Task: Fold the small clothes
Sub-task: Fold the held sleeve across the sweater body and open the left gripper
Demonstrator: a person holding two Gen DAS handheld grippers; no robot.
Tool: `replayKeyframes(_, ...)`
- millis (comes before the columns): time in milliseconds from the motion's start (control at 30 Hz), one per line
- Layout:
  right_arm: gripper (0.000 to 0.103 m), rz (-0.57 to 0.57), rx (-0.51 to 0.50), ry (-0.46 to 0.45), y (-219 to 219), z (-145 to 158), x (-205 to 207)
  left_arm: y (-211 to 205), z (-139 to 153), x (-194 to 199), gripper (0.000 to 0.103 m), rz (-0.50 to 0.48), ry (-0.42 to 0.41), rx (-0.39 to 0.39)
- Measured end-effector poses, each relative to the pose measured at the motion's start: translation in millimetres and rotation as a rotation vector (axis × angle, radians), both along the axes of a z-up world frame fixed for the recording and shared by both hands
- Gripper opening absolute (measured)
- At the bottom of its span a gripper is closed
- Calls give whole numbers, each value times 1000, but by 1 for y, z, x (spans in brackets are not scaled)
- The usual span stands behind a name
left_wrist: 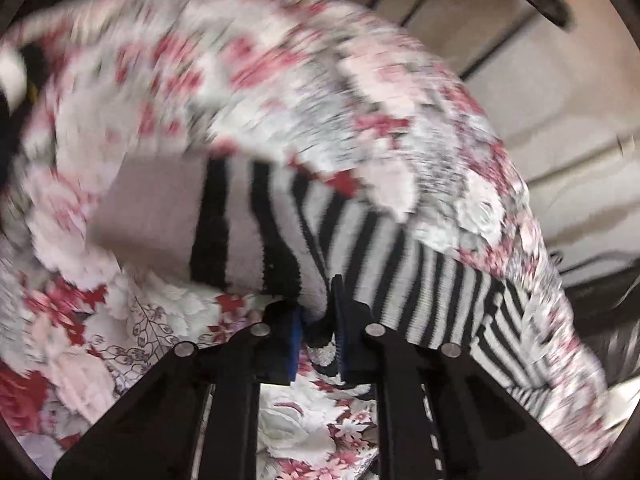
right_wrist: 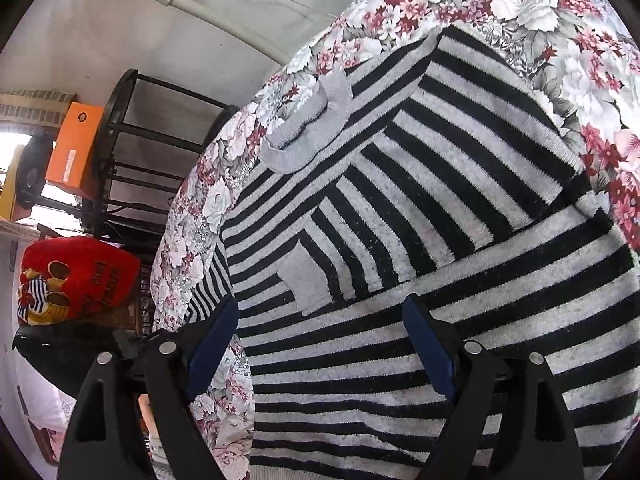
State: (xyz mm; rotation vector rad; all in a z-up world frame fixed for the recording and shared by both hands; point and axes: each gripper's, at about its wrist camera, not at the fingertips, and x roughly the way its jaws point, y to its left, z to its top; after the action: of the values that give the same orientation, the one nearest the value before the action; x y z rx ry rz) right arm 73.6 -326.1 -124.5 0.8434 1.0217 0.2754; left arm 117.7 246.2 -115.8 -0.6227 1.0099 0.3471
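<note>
Left gripper [left_wrist: 317, 338] jaws nipped tight on black-and-grey striped knit sweater [right_wrist: 400, 220] w/ fabric lifted off red-and-white floral bedsheet [right_wrist: 540, 4], right gripper [right_wrist: 320, 344] jaws spread wide, holding nothing, above sweater.

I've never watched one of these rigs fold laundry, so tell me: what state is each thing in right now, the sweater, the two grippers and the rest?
Striped sweater: lying on the floral sheet, sleeves folded in across the body, one edge lifted.
Left gripper: shut on the sweater's edge.
Right gripper: open, over the sweater.
Floral sheet: spread under the sweater.
Red cushion: resting beside the bed.
Orange box: closed.
</note>
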Motion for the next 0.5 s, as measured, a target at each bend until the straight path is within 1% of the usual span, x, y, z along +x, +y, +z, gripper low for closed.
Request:
replayKeyframes(33,85,-4,4,0,-2,0,-1,-12,10,2,12,-25,-13,42)
replayKeyframes(67,85,-9,9,0,-4,1,-2,-22,18,4,11,-48,-28,60)
replayKeyframes(167,85,-23,19,-4,-11,2,-5,-52,36,11,11,-116,-62,76)
replayKeyframes(233,85,-33,26,-10,-16,5,-8,-72,45,14,11,-152,-79,102)
replayKeyframes(367,85,-51,44,-21,-28,9,-13,-109,59,17,11,-219,-109,128)
replayKeyframes(500,85,-73,64,-24,-41,11,-17,-157,74,19,11,-310,-150,197)
